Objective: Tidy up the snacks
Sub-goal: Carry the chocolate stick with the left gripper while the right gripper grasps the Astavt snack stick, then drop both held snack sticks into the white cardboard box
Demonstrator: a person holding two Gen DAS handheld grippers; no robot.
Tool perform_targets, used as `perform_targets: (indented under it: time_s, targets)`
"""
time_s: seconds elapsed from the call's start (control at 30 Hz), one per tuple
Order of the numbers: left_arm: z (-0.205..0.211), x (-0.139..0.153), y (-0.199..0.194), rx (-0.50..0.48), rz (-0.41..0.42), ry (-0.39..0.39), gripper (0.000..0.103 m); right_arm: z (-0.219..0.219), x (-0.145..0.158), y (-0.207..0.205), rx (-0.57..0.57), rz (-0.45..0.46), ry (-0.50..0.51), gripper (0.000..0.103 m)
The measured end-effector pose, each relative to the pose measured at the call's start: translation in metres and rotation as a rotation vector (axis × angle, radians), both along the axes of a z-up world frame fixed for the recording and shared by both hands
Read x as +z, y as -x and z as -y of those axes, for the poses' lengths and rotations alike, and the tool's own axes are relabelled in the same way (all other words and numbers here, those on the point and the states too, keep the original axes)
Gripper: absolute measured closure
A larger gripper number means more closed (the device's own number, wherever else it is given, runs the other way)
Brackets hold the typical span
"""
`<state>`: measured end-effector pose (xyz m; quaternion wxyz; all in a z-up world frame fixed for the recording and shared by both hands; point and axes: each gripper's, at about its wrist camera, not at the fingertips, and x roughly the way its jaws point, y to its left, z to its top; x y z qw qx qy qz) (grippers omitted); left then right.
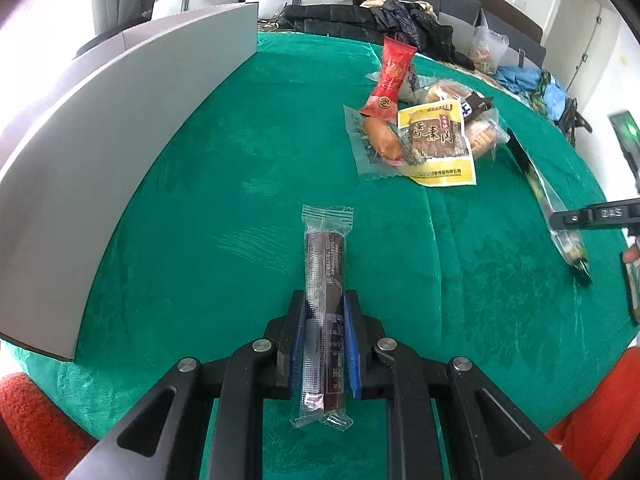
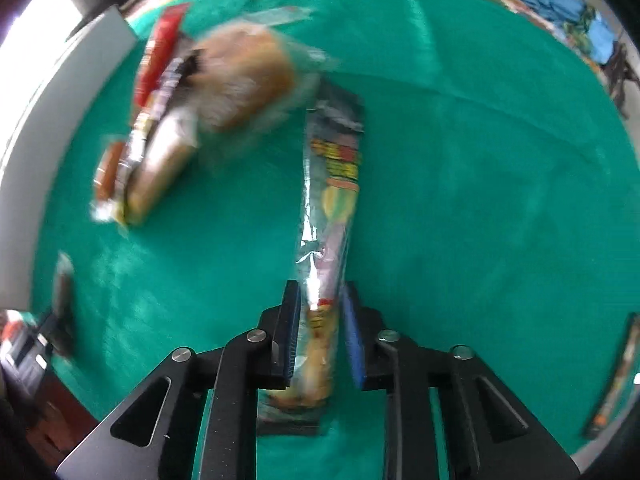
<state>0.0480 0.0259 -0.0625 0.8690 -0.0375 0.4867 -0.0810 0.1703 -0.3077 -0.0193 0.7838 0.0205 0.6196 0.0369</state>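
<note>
Left gripper (image 1: 323, 312): jaws closed on a long dark snack stick (image 1: 324, 280) in clear wrapping, lengthwise between the pads, over the green tablecloth (image 1: 240, 160).

Right gripper (image 2: 320, 312): jaws drawn in around a long colourful snack packet (image 2: 332, 200); view blurred, and a gap showed by the right pad, so grip uncertain.

Snack pile (image 1: 424, 128): red packet, yellow packet, wrapped buns, far right of the cloth.

Grey box (image 1: 120, 140): along the cloth's left edge.
</note>
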Motion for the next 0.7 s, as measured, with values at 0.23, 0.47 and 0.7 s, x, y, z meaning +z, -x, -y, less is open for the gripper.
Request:
perform_targets:
  time_s: [0.23, 0.47, 0.7]
  targets:
    - [-0.005, 0.000, 0.001, 0.009, -0.008, 0.024, 0.086, 0.007, 0.011, -0.014, -0.042, 0.067, -0.021, 0.045]
    - [-0.014, 0.006, 0.003, 0.013, -0.020, 0.110, 0.086, -0.019, -0.002, -0.011, 0.025, 0.050, 0.081, 0.091]
    - [-0.019, 0.046, -0.005, 0.020, -0.013, 0.309, 0.086, -0.038, 0.044, 0.016, 0.075, 0.075, -0.033, 0.091]
